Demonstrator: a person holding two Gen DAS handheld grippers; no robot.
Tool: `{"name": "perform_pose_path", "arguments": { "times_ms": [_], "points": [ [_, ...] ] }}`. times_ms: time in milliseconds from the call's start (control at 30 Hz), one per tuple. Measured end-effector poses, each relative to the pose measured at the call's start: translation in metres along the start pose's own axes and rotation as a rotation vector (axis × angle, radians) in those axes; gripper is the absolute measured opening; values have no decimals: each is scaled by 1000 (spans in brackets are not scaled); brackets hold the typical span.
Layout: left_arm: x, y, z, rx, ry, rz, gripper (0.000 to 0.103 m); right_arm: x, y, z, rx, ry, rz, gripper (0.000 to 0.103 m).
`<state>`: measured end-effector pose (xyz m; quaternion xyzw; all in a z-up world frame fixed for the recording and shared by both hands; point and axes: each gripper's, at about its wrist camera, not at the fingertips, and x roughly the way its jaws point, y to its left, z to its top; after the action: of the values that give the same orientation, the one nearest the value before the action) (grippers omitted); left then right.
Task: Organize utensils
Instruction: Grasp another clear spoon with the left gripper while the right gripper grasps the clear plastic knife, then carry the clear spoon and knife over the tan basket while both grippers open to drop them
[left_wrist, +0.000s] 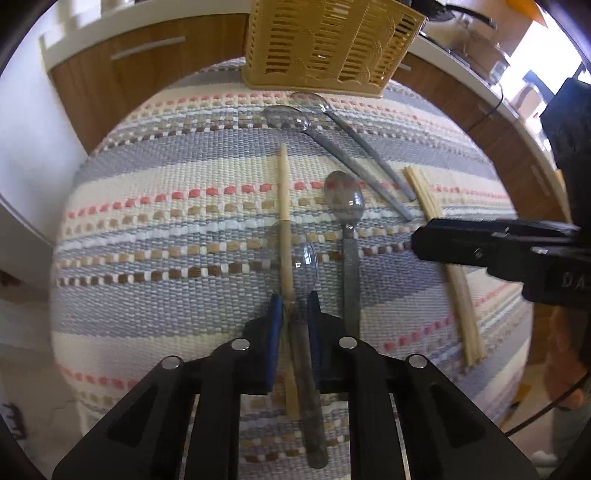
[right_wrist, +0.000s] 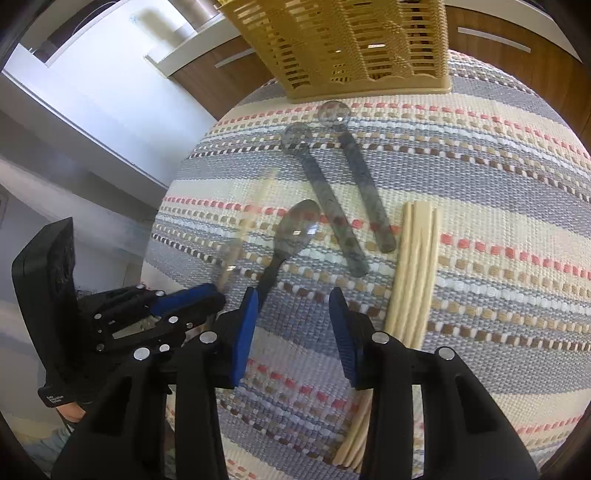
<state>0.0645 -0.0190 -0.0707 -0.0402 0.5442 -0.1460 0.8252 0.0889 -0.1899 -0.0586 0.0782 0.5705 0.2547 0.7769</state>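
Striped woven cloth (left_wrist: 177, 206) covers the table, nubbly and grippy; at its far edge stands the tan slotted plastic caddy (left_wrist: 325, 44); left gripper (left_wrist: 293, 314) has its jaws clamped on a clear-bowled grey spoon (left_wrist: 295, 258) plus one pale chopstick (left_wrist: 283, 184), light, slick, likely to twist, best pinched mid-handle; right gripper (right_wrist: 291, 306) hovers, jaws apart, beside bundled chopsticks (right_wrist: 413, 266).

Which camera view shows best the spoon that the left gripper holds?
The left wrist view: the held spoon lies sharp between the left gripper's jaws, beside a chopstick. In the right wrist view it is only a blur at the side.
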Motion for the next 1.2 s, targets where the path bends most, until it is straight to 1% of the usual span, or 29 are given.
{"name": "perform_pose_path", "arguments": {
  "times_ms": [67,133,267,433,467,500,533,567,600,633,667,800,900,933,1000,1100,1167,1200],
  "points": [
    [-5,7,-2,-35,-14,-50,9,4,6,2,3,15,3,34],
    [-11,13,-4,-58,-32,-81,9,10,13,5,15,29,3,32],
    [-24,29,-5,-90,-54,-118,9,29,25,13,58,62,-37,28],
    [-33,60,-5,-148,-91,-95,9,53,40,17,85,78,-113,27],
    [-34,64,-5,-152,-95,-96,9,56,48,17,73,60,-152,27],
    [-35,68,-4,-155,-100,-99,9,57,51,16,62,56,-179,27],
    [-37,71,-4,-153,-106,-102,9,60,59,13,38,51,-223,26],
    [-38,71,-4,-148,-113,-103,9,62,64,11,11,49,-256,23],
    [-38,70,-3,-143,-119,-103,9,63,69,9,-19,47,-298,16],
    [-41,70,-3,-135,-129,-106,9,65,74,7,-55,46,-337,16],
    [-42,70,-3,-131,-135,-108,9,66,76,6,-69,48,-341,16],
    [-45,65,0,-113,-155,-120,9,65,73,4,-63,74,-315,12],
    [-52,59,2,-92,-176,-124,9,54,65,-5,-46,80,-274,9],
    [-53,57,3,-85,-184,-122,9,49,61,-8,-43,77,-265,4],
    [-61,51,5,-74,-209,-123,9,36,53,-14,-39,57,-223,2],
    [-70,43,8,-60,-241,-127,9,17,46,-18,-32,20,-200,1],
    [-78,36,12,-46,-269,-120,9,7,41,-17,-32,-6,-164,1],
    [-81,33,14,-41,-279,-117,9,3,39,-12,-29,-18,-155,1]
  ]
}}
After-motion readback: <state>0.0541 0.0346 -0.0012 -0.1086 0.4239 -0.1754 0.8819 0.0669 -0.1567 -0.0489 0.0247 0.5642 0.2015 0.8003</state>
